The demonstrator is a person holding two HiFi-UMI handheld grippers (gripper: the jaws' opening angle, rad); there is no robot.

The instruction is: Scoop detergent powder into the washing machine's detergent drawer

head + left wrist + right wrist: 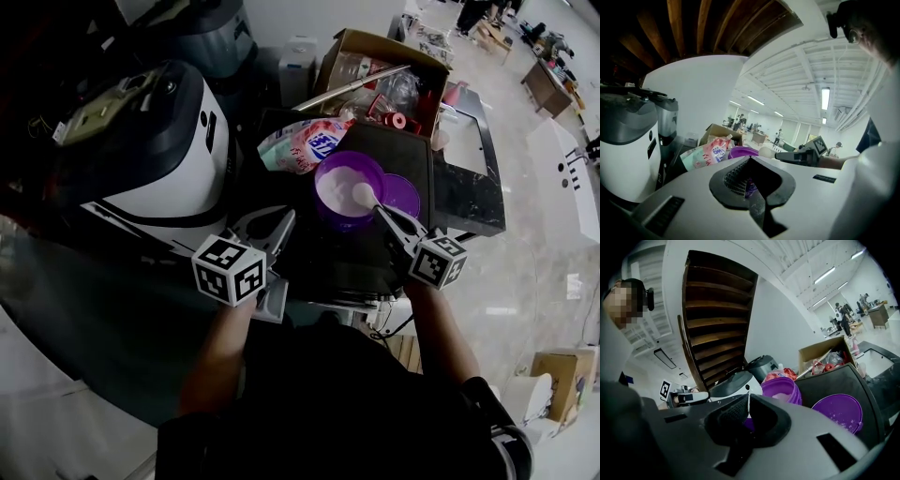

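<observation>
Your right gripper [382, 214] is clamped on the scoop [363, 194] handle, its bowl just ahead and held level, likely so no powder spills, above the purple tub [328, 171]. Beside it, your left gripper [277, 227] waits, jaws together and empty. No drawer shows.

Glossy pale floor [525, 272], white wall [708, 89], ceiling striplights [825, 98].
</observation>
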